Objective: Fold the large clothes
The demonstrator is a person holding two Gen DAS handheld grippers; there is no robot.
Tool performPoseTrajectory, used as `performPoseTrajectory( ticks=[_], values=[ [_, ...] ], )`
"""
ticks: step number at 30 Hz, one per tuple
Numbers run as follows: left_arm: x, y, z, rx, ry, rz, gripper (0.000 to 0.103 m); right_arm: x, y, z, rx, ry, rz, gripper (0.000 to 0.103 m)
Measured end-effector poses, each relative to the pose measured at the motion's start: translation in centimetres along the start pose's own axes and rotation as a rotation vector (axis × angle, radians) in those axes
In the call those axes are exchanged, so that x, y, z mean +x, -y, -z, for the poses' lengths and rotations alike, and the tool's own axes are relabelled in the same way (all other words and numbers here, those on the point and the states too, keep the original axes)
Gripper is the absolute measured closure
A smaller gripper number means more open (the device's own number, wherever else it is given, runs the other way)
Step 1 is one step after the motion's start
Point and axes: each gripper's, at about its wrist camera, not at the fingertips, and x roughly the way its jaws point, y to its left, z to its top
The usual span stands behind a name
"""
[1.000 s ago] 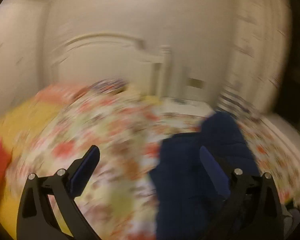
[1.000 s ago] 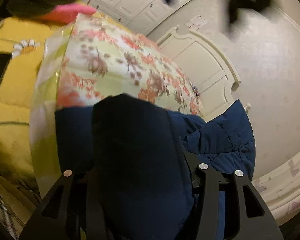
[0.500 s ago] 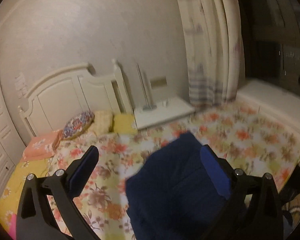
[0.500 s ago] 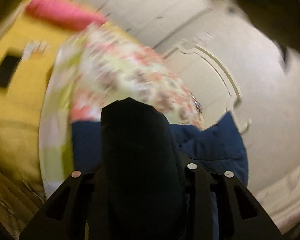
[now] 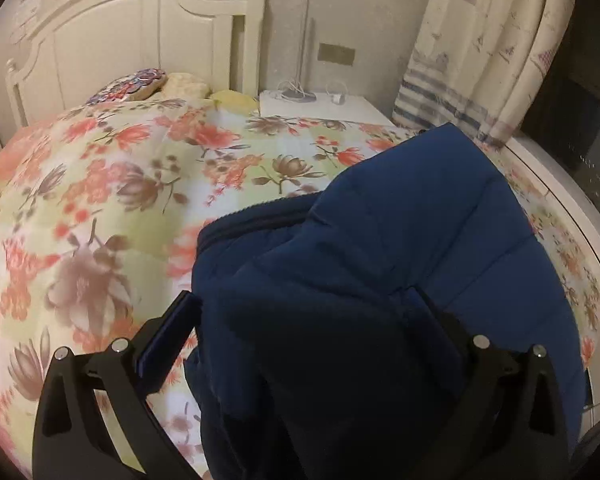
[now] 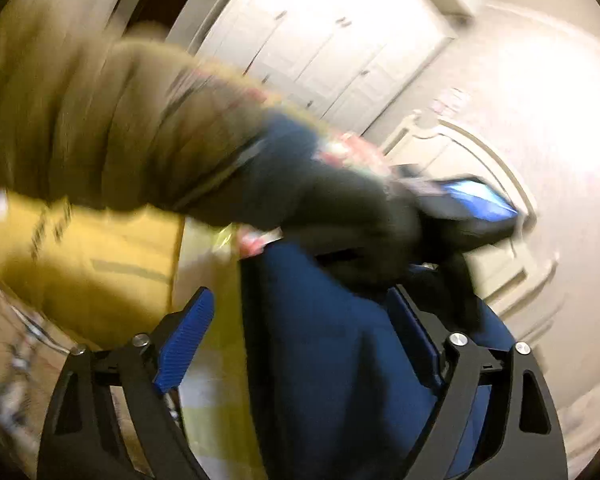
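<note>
A navy quilted jacket [image 5: 380, 280] lies bunched on the flowered bedspread [image 5: 120, 200], at the near right part of the bed. My left gripper [image 5: 300, 320] is open; the jacket's fabric sits between its wide-apart fingers. My right gripper [image 6: 300, 340] is also open, with the jacket [image 6: 328, 360] bulging up between its blue pads. In the blurred right wrist view, the person's left arm in an olive sleeve [image 6: 120, 120] and dark glove crosses above the jacket, holding the other gripper.
A white headboard [image 5: 120, 32] and pillows [image 5: 136, 84] stand at the far end. A white nightstand [image 5: 320, 108] and a patterned curtain [image 5: 480, 60] are at the far right. Yellow bedding [image 6: 100, 260] and white wardrobe doors [image 6: 320, 40] show in the right wrist view.
My right gripper has opened and let go of the jacket. My left gripper has swung around and come down over the jacket. The person's left arm now crosses the right wrist view.
</note>
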Motion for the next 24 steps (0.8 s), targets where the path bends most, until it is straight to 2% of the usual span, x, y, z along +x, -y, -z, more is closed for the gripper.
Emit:
performPoseTrajectory(
  ticks=[4,7,9,11,13,15,16,18,24],
  values=[
    [-0.2,-0.1,0.7,-0.011,0.050,-0.015,0.002,-2.8,9.0,1.2,0.235,0.060,0.096,0.024],
    [-0.2,-0.6,0.7,-0.044,0.065,0.008,0.002,-2.7,19.1,3.4,0.515,0.098,0.142,0.024],
    [-0.3,-0.8,0.5,-0.053,0.066,0.014,0.002,-1.2,24.1,4.9,0.638,0.066,0.163,0.028],
    [-0.4,-0.7,0.5,-0.049,0.066,0.008,0.002,2.6,27.9,6.0,0.708,-0.013,0.142,0.032],
    [-0.4,-0.7,0.5,-0.041,0.068,-0.004,0.002,7.5,29.4,6.7,0.708,-0.141,0.119,0.033],
    [-0.4,-0.6,0.6,-0.040,0.067,-0.022,0.002,12.6,28.7,8.3,0.629,-0.317,0.143,0.032],
    [-0.1,-0.7,0.6,-0.047,0.054,-0.042,0.002,15.2,27.7,8.9,0.615,-0.375,0.117,0.032],
    [0.3,-1.1,0.6,-0.061,0.041,-0.036,0.002,16.5,28.6,10.2,0.728,-0.374,0.058,0.032],
    [0.3,-1.1,0.8,-0.061,0.049,-0.024,0.002,15.3,27.7,8.8,0.637,-0.397,0.105,0.032]
  ],
)
